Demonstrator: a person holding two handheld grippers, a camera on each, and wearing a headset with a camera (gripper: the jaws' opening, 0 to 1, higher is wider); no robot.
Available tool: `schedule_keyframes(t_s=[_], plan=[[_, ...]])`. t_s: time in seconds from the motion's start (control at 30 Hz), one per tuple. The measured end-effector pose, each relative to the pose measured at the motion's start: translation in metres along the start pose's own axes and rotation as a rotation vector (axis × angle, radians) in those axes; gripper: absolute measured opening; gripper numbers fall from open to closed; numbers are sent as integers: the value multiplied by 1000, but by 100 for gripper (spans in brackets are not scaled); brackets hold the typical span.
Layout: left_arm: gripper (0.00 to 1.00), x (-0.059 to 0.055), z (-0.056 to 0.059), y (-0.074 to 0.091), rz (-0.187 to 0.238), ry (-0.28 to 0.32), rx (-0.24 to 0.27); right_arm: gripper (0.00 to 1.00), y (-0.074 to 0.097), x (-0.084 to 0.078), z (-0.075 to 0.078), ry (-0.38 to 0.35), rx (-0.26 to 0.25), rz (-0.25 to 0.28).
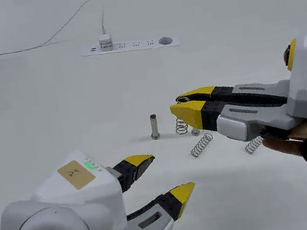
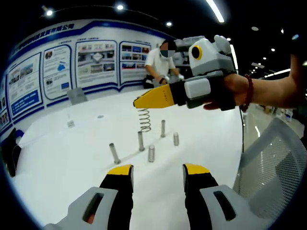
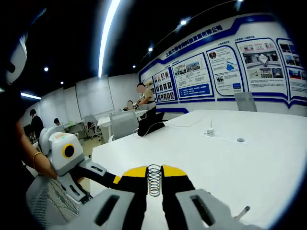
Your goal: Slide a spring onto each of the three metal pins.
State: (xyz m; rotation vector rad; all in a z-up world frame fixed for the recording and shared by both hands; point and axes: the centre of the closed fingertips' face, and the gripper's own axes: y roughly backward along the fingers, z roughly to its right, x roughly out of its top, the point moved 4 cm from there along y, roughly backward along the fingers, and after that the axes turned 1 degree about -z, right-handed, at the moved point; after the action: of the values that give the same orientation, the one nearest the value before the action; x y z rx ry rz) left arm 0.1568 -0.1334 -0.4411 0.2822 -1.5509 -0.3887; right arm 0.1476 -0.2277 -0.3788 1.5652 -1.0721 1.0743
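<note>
My right gripper [image 1: 180,106] reaches in from the right, shut on a steel spring [image 1: 181,125] that hangs upright below its yellow tips. In the right gripper view the spring [image 3: 154,179] stands pinched between the jaws. A tall metal pin [image 1: 154,126] stands just left of the spring, and a shorter pin [image 1: 195,131] sits just right of it. Two more springs [image 1: 201,144] [image 1: 253,144] lie on the table nearby. The left gripper view shows the held spring [image 2: 144,120] hovering over an upright pin [image 2: 141,141]. My left gripper [image 1: 162,176] is open and empty at the lower left.
The white table [image 1: 53,107] stretches wide around the parts. A power strip [image 1: 128,45] with a plugged charger and cable lies at the far side. A mesh chair [image 2: 273,167] stands beside the table, and a person [image 2: 162,62] stands beyond the table's far end.
</note>
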Motion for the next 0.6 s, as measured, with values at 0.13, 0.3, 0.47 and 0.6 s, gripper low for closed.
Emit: schedule_keyframes(t_s=[0.13,0.3,0.47,0.6], plan=[[46,-5,-2,-2,-21,-1,13,11,-8,1,10,-26,-27,13],[49,-7,-4,-2,-26,7,25,11,-18,2,22,-44,-58,26],[52,-9,-8,-2,-29,21,38,11,-28,4,33,-72,-78,44],[55,-12,-10,-2,-32,35,46,11,-36,2,41,-86,-96,49]])
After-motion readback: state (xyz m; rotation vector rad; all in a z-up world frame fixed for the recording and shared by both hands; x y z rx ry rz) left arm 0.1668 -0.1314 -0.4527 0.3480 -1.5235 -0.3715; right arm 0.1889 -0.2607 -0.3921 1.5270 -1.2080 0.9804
